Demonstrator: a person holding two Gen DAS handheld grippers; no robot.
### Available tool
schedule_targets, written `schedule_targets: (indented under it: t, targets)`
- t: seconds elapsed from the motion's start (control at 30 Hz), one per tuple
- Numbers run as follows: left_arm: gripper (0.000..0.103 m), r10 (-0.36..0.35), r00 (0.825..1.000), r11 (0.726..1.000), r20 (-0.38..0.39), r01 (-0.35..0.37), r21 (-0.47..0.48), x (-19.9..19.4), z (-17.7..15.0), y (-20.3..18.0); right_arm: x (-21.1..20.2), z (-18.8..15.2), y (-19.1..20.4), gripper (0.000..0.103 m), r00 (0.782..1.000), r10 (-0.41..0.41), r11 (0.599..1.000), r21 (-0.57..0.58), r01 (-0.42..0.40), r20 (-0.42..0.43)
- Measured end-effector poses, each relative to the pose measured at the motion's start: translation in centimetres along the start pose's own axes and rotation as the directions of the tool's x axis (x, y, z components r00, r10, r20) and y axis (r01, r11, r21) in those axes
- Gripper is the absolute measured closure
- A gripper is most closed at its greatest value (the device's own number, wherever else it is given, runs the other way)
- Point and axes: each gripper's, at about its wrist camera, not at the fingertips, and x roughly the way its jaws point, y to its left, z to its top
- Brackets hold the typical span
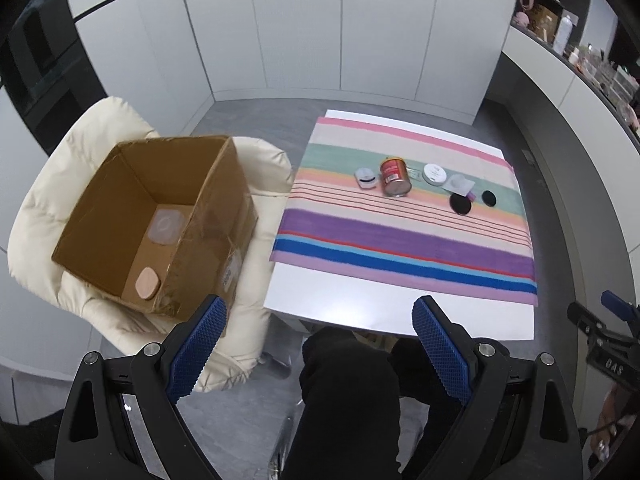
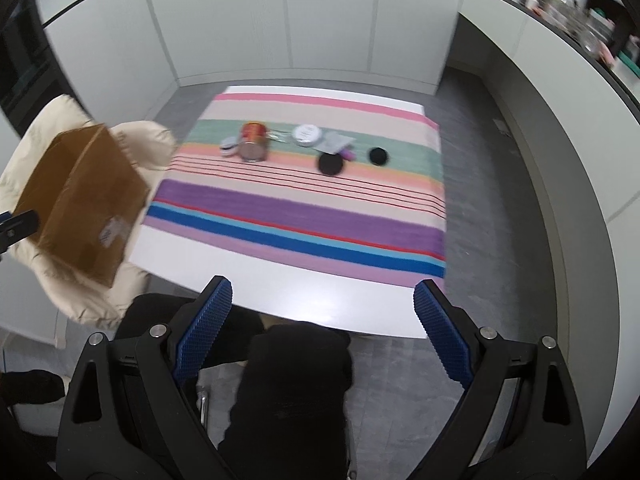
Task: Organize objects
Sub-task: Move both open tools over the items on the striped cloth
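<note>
We are holding the left gripper (image 1: 320, 316) with its blue-padded jaws spread wide and nothing between them, hanging over our dark-clothed knees (image 1: 348, 364) and the near edge of the white table (image 1: 340, 300). We are holding the right gripper (image 2: 323, 298) the same way, released and empty, above that same near edge; its picture is coming through slightly blurred. At the right edge of the left wrist view, part of the other gripper is showing.

To our left, a cream padded chair (image 1: 48, 216) is sitting just beside the table, and an open cardboard box (image 1: 160, 216) is resting on its seat. Inside the box, a clear lidded container (image 1: 166, 226) is lying toward the far side of the floor, and a small peach-coloured container (image 1: 147, 283) is lying in the near corner.

Farther out, a striped cloth (image 1: 400, 240) is covering most of the table. The things left to sort are lying in a loose row on its far half: a small white case (image 1: 365, 179) at the left, touching or just beside a red tin can (image 1: 394, 178) that is lying tipped toward us, then a round white tin (image 1: 435, 173), a clear blister pack (image 1: 459, 184) with a small purple item (image 1: 472, 196) peeking out beside it, a black round disc (image 1: 460, 203), and a smaller black disc (image 1: 489, 198) set apart at the right end.

Beyond the table, white cabinet panels (image 1: 300, 40) are lining the wall, and a cluttered shelf (image 1: 560, 28) is running along the right.
</note>
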Motion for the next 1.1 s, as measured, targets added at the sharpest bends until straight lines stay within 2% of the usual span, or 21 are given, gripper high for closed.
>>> schedule_targets:
  t: [0.2, 0.63, 0.87, 1.0, 1.1]
  targets:
    - [0.008, -0.005, 1.000, 1.000, -0.005, 0.005, -0.014, 0.8, 0.6, 0.2, 1.8, 0.5, -2.2, 0.009, 1.000, 0.004, 0.998, 0.065, -0.002, -0.017]
    - [0.008, 0.007, 1.000, 0.999, -0.008, -0.008, -0.034, 2.5, 2.0, 0.7, 3.8, 2.1, -1.6, 0.009, 0.999, 0.006, 0.999, 0.048, -0.003, -0.052]
    - [0.008, -0.009, 1.000, 0.999, -0.001, 0.009, -0.042, 4.8, 3.6, 0.6, 4.1, 4.9, -1.3, 0.009, 0.999, 0.018, 1.000, 0.020, -0.018, 0.030]
    - [0.009, -0.037, 0.999, 0.998, -0.007, 0.037, -0.047, 6.6, 5.4, 0.3, 6.0, 7.2, -1.4, 0.009, 0.998, 0.056, 0.998, 0.033, -0.057, 0.038]
    - [0.008, -0.040, 0.999, 0.999, 0.003, 0.040, -0.028, 8.2, 6.8, -0.4, 8.2, 9.1, -1.3, 0.009, 0.997, 0.047, 0.998, 0.030, -0.049, 0.057]
